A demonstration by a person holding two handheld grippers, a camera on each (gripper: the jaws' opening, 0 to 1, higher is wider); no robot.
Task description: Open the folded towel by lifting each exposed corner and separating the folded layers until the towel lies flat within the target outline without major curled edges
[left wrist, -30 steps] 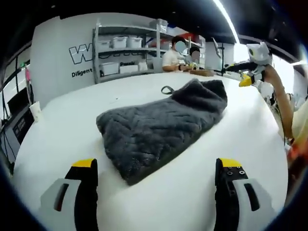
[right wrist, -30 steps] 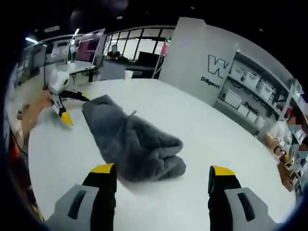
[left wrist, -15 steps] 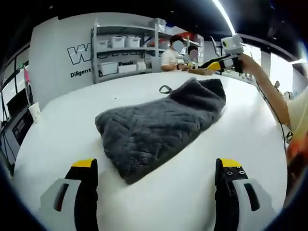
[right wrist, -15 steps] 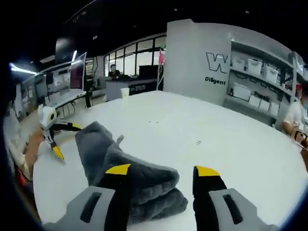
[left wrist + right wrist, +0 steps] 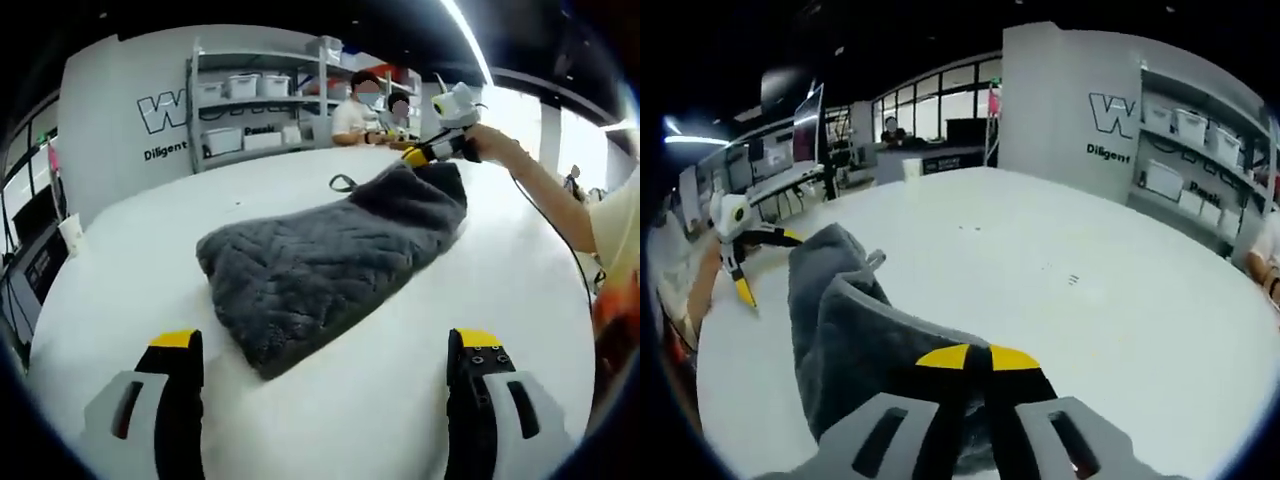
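Note:
A dark grey fluffy towel [image 5: 320, 260] lies folded on the white table [image 5: 130, 250], stretching away from my left gripper [image 5: 325, 342]. That gripper hovers open just short of the towel's near end. At the far end, my right gripper [image 5: 428, 152] touches the towel's corner, held by a person's hand. In the right gripper view the jaws of my right gripper [image 5: 976, 358] are pressed together on the top fold of the towel [image 5: 855, 340]. The left gripper [image 5: 735, 250] shows beyond the towel's other end. A small hanging loop [image 5: 345, 185] sticks out at the towel's side.
The table is wide and white, with bare surface [image 5: 1070, 270] on all sides of the towel. Shelves with white bins [image 5: 250, 100] stand against a lettered wall beyond the table. Two people [image 5: 365, 105] sit behind the far edge. The person's arm [image 5: 540, 195] reaches along the right.
My right gripper has come down onto the towel's far corner and its jaws have shut from wide open. My left gripper and the towel have stayed in place.

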